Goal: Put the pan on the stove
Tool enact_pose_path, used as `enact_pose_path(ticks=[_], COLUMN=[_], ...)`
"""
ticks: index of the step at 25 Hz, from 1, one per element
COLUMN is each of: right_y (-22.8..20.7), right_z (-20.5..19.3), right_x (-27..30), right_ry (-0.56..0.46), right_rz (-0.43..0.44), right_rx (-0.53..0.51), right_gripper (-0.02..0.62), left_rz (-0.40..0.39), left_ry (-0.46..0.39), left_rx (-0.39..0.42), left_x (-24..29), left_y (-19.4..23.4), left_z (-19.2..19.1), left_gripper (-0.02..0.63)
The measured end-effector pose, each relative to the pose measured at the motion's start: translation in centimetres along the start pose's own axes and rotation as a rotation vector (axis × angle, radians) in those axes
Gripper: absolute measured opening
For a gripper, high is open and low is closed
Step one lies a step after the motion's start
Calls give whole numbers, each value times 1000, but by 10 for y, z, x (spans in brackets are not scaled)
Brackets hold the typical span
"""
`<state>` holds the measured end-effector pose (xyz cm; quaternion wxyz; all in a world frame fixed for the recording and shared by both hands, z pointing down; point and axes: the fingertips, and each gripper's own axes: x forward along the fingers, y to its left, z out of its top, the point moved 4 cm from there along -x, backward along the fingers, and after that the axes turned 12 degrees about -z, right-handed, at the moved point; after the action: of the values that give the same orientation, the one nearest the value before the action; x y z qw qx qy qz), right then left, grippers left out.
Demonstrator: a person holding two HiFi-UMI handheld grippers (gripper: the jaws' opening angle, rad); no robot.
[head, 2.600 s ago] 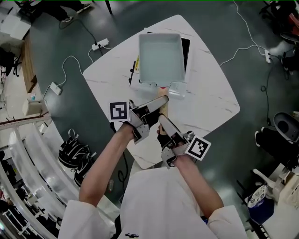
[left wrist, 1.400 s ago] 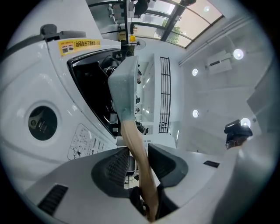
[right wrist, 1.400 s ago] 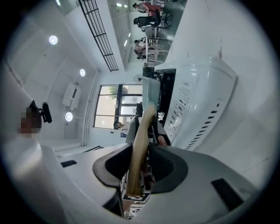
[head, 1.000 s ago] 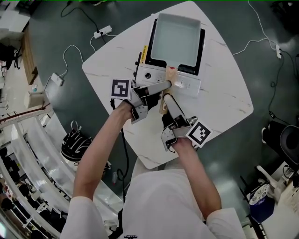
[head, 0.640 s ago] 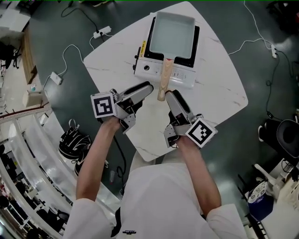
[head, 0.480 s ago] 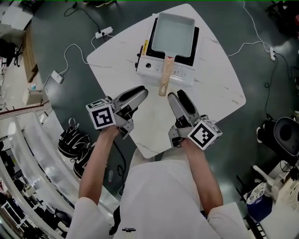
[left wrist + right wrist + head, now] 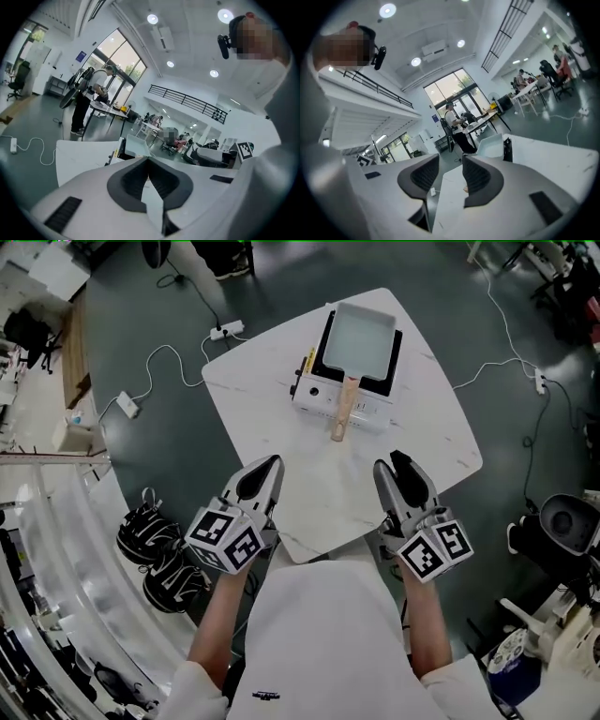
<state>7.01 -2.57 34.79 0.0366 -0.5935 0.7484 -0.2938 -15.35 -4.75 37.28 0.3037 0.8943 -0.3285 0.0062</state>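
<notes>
1. Head view, task's thing: pan (image 7: 362,332) sits squarely on stove (image 7: 322,397), at the far part of table (image 7: 427,442). As judged from this, the placing is done.
2. Long axis: handle (image 7: 343,415) runs from the pan's near edge straight back toward the person, leaning slightly to the left. Its free end overhangs the stove's front panel and hangs above the bare tabletop.
3. Governing relation: the handle end lies ahead of both tools and between them, well apart from each. Left gripper (image 7: 273,461) and right gripper (image 7: 396,457) flank its line about evenly, and which is nearer cannot be told.
4. Pose: both grippers are held over the table's near edge, close to the body. Their noses point forward toward the stove and their marker cubes face up, with the forearms roughly parallel.
5. Left gripper view: the pads meet in a closed seam with nothing caught between them. The pan and stove appear small, far beyond the tips.
6. Right gripper view: the jaws stand apart and are closing. Only bare tabletop shows through the gap, so nothing is grasped.
7. Judgement: any regrasp would need a forward reach along the handle's axis, and either hand would serve.
</notes>
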Motion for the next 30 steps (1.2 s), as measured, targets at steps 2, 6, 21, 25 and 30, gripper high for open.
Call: enact_pose_path(ticks=[2,6,21,25,30], right_y=[11,28,33,38,39], right_z=[9,18,31,23,23], right_x=[-13,-40,-78,-79,-78], right_ry=[-10,-13,-69,-60,-47], right_rz=[1,-5,-37,-24,-17], right_rx=[-91,-262,-384,-359,-367], right_gripper=[119,30,6,6,5], left_rz=[20,68,68,81,91], left_ry=[-16,-18,-40,-37,-52], left_rx=[33,99,213,215,209], left_x=[-8,-21,-34,-36,-36], left_y=[-18,-46,-103,-105,-108], left_z=[2,3,-2,-5,-2], left_gripper=[2,2,2,2,2])
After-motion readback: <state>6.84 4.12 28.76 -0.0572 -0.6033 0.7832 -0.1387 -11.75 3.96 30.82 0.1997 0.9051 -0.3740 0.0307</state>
